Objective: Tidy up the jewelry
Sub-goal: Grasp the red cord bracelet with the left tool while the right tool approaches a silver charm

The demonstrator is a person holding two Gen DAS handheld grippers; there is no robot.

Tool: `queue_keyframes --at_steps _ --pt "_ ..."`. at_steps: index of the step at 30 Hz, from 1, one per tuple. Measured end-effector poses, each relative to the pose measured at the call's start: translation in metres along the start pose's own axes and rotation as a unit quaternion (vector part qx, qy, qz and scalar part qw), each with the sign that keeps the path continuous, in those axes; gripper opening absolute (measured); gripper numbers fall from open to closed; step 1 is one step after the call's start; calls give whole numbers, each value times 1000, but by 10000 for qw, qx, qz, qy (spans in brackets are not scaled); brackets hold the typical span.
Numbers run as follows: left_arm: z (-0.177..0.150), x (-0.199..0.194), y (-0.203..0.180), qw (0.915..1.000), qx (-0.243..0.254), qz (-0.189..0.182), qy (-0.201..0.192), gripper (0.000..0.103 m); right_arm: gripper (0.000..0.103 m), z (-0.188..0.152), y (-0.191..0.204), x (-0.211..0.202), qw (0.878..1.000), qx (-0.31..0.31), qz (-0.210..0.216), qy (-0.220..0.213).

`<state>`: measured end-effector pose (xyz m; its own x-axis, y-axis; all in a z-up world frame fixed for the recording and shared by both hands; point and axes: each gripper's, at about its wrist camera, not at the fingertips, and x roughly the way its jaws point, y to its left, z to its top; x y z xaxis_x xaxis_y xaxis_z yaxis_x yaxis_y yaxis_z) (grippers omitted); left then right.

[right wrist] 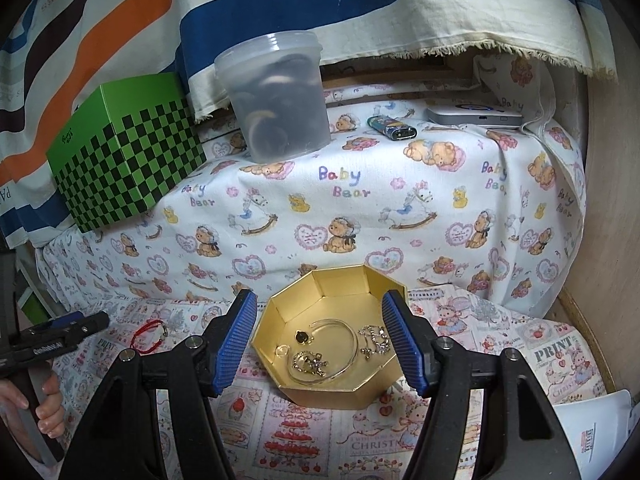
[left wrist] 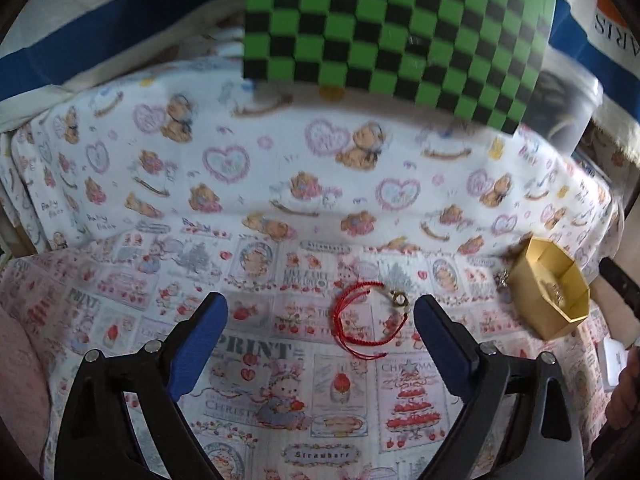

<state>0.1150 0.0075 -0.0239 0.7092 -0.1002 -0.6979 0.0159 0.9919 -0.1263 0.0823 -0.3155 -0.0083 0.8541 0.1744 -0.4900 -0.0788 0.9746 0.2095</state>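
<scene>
The left claw (left wrist: 320, 308) and the right claw (right wrist: 320, 312) are both gaping wide, gripping nothing, angling downward.

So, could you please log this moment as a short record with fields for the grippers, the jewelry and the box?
left gripper: open, empty, pointed at the red cord bracelet
right gripper: open, empty, fingers either side of the gold box
red cord bracelet: on the printed cloth, outside the box
gold box: octagonal, open, holds a silver bangle and small chain pieces
</scene>
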Motion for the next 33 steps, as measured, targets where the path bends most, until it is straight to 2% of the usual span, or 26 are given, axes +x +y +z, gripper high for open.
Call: queue_keyframes --at_steps 7,10,12,17,19,21,22,24,25,26,30,33 --pt "0 30 -14 9979 320 498 269 92 67 0 6 -2 9999 -132 31 -14" --pt "-4 40 -15 9961 405 633 463 84 67 -1 6 0 9999 -157 22 12" --pt "-5 45 -12 9950 280 804 527 82 67 -1 6 0 9999 -160 26 22" --pt "-9 50 -4 9946 173 761 687 74 67 -1 7 0 9998 -173 33 21" --pt "-10 50 -7 9945 247 769 661 67 67 -1 8 -1 9998 -208 34 8" --pt "-11 49 -10 9945 337 757 647 44 67 -2 8 -2 9997 -240 28 -2" --pt "-11 48 -13 9942 403 760 639 39 67 -2 8 -2 9997 -245 23 -3" --pt "-12 45 -16 9938 481 826 572 17 67 -1 8 -4 9998 -209 -10 -46" --pt "-12 44 -20 9932 514 895 535 13 67 -1 8 -7 9998 -175 -14 -99" --pt "-12 43 -21 9933 523 893 513 4 67 0 8 -9 9998 -165 23 -133" --pt "-7 26 -9 9984 96 386 395 4 67 5 8 -17 9996 -158 89 -205" --pt "-1 -2 -4 9998 -124 145 -52 4 67 5 10 -20 9999 -54 112 34"
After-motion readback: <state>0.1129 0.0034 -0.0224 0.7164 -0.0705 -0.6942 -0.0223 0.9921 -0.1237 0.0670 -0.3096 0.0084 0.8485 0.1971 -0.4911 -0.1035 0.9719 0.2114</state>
